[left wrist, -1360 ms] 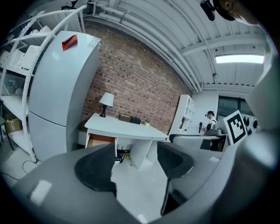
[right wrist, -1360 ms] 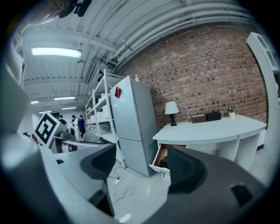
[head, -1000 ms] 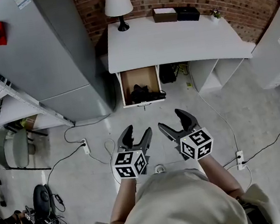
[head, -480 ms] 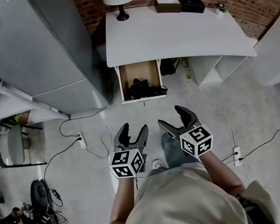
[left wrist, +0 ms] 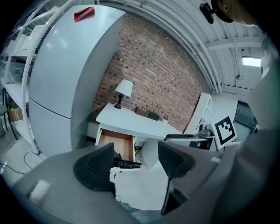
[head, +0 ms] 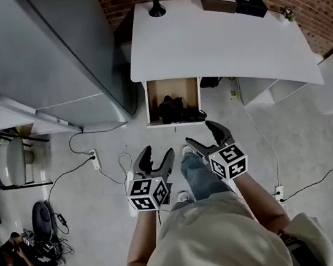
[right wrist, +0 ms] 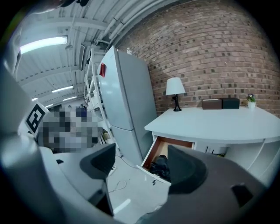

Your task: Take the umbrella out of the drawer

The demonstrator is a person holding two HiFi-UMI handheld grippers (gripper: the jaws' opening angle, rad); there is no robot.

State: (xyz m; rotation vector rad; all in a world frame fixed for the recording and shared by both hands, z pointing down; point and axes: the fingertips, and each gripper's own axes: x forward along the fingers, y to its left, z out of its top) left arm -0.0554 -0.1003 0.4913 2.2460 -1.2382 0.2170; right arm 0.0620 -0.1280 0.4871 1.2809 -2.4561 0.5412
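Stands well back from the open brown wooden drawer (head: 172, 89), facing it. Holds the left black 2-jaw tongs (head: 157, 155) spread apart with nothing between them, well short of the drawer. Holds the right black 2-jaw tongs (head: 201, 134) spread and empty too, nearer the drawer yet apart from it. Shows the black folded umbrella (head: 179, 109) lying inside the drawer, toward its front wall and partly across its width. Shows the white curved surface (head: 215, 41) sitting directly above the drawer's rear part.

Looks like the approach step, with no grasp made yet. Risks from here:
- Pinching only loose black fabric or a strap, and so letting the umbrella slip back into the drawer.
- Catching its long end on the drawer's front wall if lifted flat rather than tilted.
- Knocking a jaw against the surface's edge above the drawer while reaching in.
- Closing the 2 tongs on each other in the narrow drawer.
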